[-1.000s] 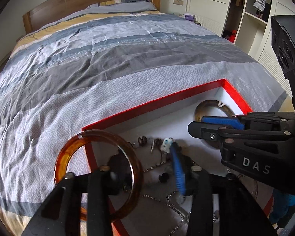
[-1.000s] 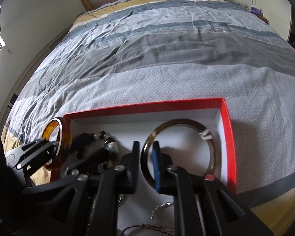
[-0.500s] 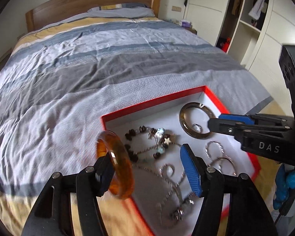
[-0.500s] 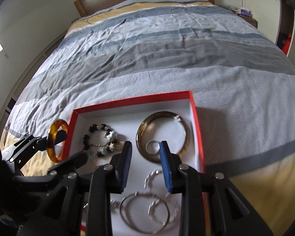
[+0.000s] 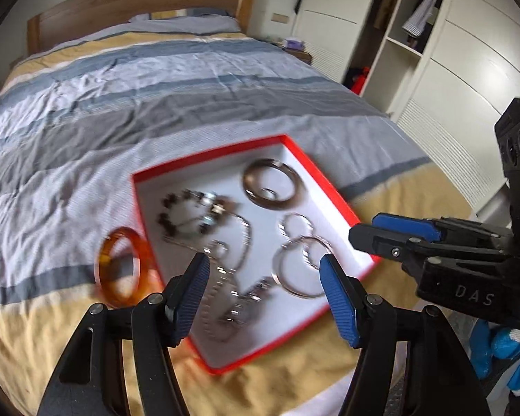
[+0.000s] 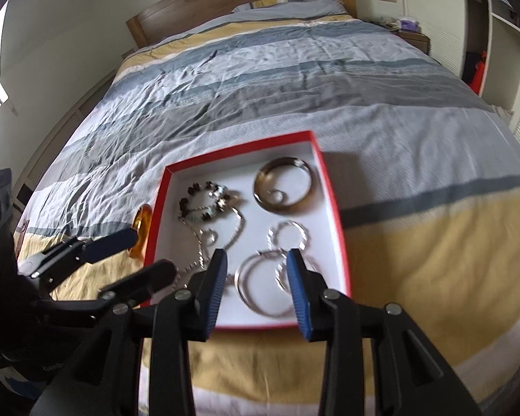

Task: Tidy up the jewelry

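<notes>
A: Where does the jewelry stand?

B: Most of it lies in the red box (image 6: 336, 208) near the foot edge of the bed (image 6: 294, 79); the dark bangle (image 6: 283, 185) sits in the box's far right corner with a small ring inside its loop; the beaded bracelet (image 6: 204, 201) is toward the far left corner; the silver hoops (image 6: 270, 277) crowd the near right corner; a chain (image 5: 225, 298) trails along the near left side, tangled as far as I can tell through the blur.

A: And the amber bangle?

B: The amber bangle (image 5: 123, 267) is outside, on the bedcover just beside the box's left wall; it looks tilted up on edge rather than flat, and nothing of mine touches it.

A: Your grippers?

B: My left gripper (image 5: 263, 294) stands wide with nothing between its pads, its jaws having just spread; my right gripper (image 6: 256, 284) is parted too, narrower, having just been opening, and empty; the hoops seen between its fingers lie down in the box, not in my grasp.

A: So how far along?

B: I'd judge it well on; the box holds nearly everything; what seems left is the amber bangle, if it belongs inside, and perhaps straightening that chain, which could snag the hoops.
</notes>
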`<state>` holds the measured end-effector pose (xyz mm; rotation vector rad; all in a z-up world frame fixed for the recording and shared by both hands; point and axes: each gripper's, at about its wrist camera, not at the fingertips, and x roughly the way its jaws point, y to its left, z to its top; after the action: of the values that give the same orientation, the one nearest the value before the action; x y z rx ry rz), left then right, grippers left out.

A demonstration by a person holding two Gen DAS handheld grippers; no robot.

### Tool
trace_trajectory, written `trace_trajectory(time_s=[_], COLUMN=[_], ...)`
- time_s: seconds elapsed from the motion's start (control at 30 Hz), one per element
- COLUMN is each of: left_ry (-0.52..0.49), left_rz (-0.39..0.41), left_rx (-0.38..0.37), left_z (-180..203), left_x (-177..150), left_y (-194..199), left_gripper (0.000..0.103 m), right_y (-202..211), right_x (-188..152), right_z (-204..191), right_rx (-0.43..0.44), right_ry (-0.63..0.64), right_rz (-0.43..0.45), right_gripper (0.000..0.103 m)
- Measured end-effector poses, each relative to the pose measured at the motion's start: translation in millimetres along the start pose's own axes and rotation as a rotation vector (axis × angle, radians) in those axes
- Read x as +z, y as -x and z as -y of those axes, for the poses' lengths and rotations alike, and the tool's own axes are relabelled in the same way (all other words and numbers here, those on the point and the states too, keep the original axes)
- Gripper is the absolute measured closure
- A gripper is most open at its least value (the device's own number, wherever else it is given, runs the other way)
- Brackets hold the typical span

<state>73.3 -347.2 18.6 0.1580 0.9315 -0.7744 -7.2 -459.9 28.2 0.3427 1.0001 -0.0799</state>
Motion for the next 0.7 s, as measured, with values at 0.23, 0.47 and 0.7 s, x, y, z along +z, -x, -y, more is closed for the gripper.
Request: trace_trajectory(time_s=[0.23,0.47,0.7], left_ry=[-0.012,0.032,0.098], left_rz=[-0.029,0.020,0.069], left_rx=[0.011,0.059,0.120], left_z=[22.7,5.0,-46.4], left_x=[-3.1,0.8,-0.1], left_y=[-26.2,-17.3,13.1], left_gripper=[0.038,0.038,0.038], right_y=[16.2,17.8,9.0], right_x=[-9.1,-13.6,-12.1], right_z=[35.1,57.1,49.7], right_rx=[-0.052,-0.081,-0.055], right_ry=[-0.052,-0.073,-0.075], right_rz=[0.016,0.006,0.008], right_gripper=[0.069,0.069,0.069])
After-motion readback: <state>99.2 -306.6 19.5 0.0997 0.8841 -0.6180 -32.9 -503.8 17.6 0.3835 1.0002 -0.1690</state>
